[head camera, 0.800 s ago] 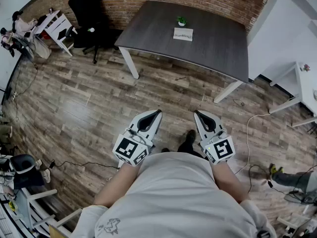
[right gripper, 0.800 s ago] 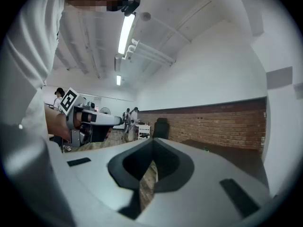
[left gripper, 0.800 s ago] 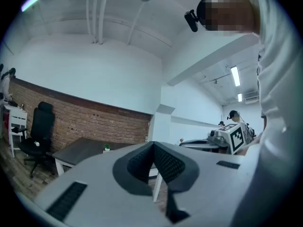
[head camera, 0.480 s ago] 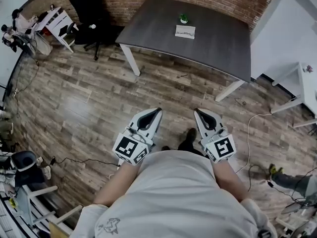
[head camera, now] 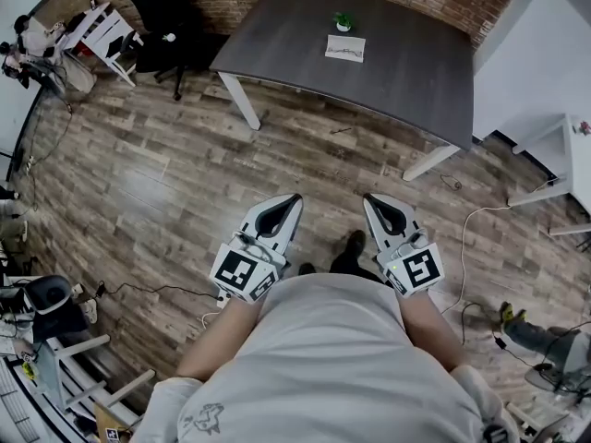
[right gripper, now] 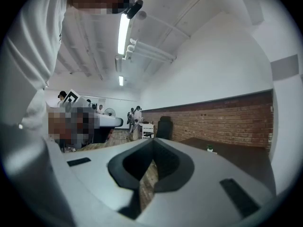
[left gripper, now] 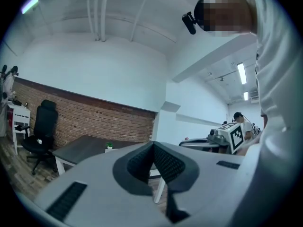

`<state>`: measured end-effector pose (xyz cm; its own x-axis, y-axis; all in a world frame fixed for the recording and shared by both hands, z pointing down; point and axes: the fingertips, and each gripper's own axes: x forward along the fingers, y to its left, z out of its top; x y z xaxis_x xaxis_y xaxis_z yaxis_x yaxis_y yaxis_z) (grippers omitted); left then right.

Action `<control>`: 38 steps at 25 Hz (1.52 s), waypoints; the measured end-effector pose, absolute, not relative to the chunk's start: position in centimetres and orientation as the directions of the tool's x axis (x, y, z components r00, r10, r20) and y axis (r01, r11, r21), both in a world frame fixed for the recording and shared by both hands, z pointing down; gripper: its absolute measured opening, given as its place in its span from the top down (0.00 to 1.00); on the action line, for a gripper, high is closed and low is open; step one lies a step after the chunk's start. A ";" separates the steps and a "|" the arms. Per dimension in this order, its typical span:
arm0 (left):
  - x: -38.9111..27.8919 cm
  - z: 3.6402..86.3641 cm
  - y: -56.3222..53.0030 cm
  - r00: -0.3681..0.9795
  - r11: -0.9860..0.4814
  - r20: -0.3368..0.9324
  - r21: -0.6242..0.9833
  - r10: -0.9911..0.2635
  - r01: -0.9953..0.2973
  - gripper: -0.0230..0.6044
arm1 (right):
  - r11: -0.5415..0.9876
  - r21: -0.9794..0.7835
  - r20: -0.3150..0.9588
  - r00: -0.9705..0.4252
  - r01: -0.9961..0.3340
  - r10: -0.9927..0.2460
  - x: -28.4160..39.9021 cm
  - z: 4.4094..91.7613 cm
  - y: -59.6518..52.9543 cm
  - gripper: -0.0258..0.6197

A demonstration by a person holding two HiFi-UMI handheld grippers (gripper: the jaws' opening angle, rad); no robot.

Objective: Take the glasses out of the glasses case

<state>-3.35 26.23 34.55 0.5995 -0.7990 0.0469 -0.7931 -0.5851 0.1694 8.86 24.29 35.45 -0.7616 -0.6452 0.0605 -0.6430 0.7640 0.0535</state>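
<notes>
A flat white case [head camera: 345, 49] lies on the dark grey table [head camera: 397, 72] far ahead, beside a small green potted plant [head camera: 343, 21]. I cannot make out the glasses at this distance. My left gripper [head camera: 295, 199] and right gripper [head camera: 368, 198] are held level close to the person's waist, above the wooden floor and well short of the table. Both are shut with nothing between the pads. In the left gripper view the jaws [left gripper: 152, 144] meet at the tip, with the table [left gripper: 85, 148] small beyond them. The right gripper [right gripper: 152, 141] also shows its jaws closed.
A black office chair [head camera: 162, 7] and a white chair [head camera: 102, 30] stand left of the table by the brick wall. White furniture [head camera: 572, 155] stands at the right. Cables [head camera: 471, 238] trail over the floor. Other people stand in the background of the right gripper view.
The table and case have slid slightly upward in the head view. Both grippers stay in the same place by the waist, shut.
</notes>
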 end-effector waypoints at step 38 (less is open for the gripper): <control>10.1 36.9 6.0 0.595 -0.576 0.108 0.164 -0.796 -0.801 0.95 | 0.745 -0.015 0.110 -0.741 -0.667 -0.662 26.7 38.7 5.1 0.70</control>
